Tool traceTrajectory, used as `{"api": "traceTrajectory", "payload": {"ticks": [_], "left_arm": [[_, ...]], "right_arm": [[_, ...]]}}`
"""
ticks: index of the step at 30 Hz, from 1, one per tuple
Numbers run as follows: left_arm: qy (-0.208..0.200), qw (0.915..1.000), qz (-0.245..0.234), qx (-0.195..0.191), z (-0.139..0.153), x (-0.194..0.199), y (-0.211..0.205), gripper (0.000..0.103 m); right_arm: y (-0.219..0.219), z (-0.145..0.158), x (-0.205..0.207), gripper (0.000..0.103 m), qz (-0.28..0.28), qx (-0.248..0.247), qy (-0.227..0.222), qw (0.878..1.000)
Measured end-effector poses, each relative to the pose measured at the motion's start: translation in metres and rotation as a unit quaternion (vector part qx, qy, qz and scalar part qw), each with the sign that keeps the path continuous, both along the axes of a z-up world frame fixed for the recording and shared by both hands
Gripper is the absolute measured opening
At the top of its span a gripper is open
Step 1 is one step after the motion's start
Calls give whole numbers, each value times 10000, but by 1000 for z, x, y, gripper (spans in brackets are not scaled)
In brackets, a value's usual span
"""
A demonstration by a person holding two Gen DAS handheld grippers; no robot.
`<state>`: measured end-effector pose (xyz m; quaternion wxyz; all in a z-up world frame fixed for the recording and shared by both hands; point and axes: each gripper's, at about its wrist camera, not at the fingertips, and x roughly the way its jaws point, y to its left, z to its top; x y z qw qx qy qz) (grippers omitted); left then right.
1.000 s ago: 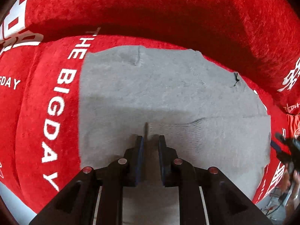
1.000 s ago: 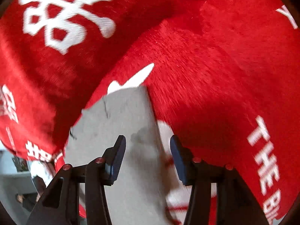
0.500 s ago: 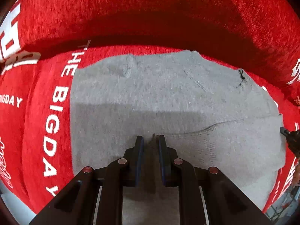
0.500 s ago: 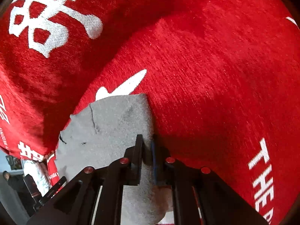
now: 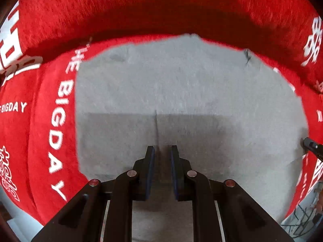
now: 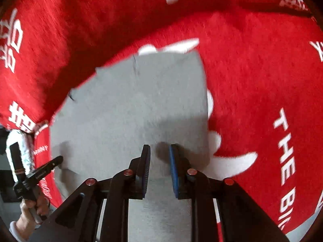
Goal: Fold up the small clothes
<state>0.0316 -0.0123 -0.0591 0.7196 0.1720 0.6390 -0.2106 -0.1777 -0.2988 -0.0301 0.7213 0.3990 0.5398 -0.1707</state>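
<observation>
A small grey knitted cloth (image 5: 181,84) lies spread on a red plush cover (image 5: 161,10). My left gripper (image 5: 161,148) points down at the cloth's near edge and is shut on a pinched ridge of the grey fabric. In the right wrist view the same cloth (image 6: 131,100) reaches under my right gripper (image 6: 159,147). Its jaws are opening slightly, with grey fabric still between the pads. The left gripper (image 6: 58,159) shows at the cloth's left corner. The right gripper's tip (image 5: 306,141) shows at the cloth's right edge.
The red cover (image 6: 252,70) has white lettering and a raised backrest fold behind the cloth. A person's hand (image 6: 30,205) and white sleeve (image 6: 18,147) hold the left gripper. Pale floor (image 5: 16,227) shows past the cover's front edge.
My right gripper went from open to shut on the cloth's right edge, then swung sideways, and more cloth now fills its view. The left gripper shifted a little, still pinching.
</observation>
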Motion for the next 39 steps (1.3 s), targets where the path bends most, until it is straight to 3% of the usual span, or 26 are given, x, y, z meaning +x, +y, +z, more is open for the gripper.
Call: {"api": "traceTrajectory", "payload": {"ticks": [2,6,10,12,16,21,22,23,24,26,28,33,39], "left_arm": [[-127,9999,23,-47,1,-3,2,17],[-70,10000,8,7,4,-3,6,17],[-172,9994,69,303,13,-3,11,17],[-261,9987,54,441,22,-12,10,17],[-250,9985,45,486,33,-25,10,17],[-323,9982,180,466,43,-42,9,17],[-320,9982,212,471,44,-44,10,35],[-312,9981,235,478,45,-46,11,61],[-323,9978,280,516,47,-48,12,103],[-537,9966,318,533,54,-55,11,102],[-508,9968,255,555,55,-59,9,102],[-319,9972,487,476,54,-59,13,102],[-195,9958,752,480,49,-59,16,102]], "right_arm": [[3,-6,-3,12,31,-115,75,9999],[1,3,-11,16,-5,-58,145,9999],[5,14,-10,17,54,31,177,9998],[9,21,-14,20,74,117,183,9997],[20,29,-20,38,71,258,198,9994],[32,31,-24,43,83,412,213,9989],[34,32,-26,48,86,434,206,9988],[36,33,-27,52,93,446,194,9988],[37,33,-27,53,105,455,182,9987],[39,34,-29,57,124,478,170,9986],[40,32,-31,63,130,507,165,9985],[33,25,-36,64,-24,534,193,9984],[-14,-9,-38,64,-961,813,239,9918]]}}
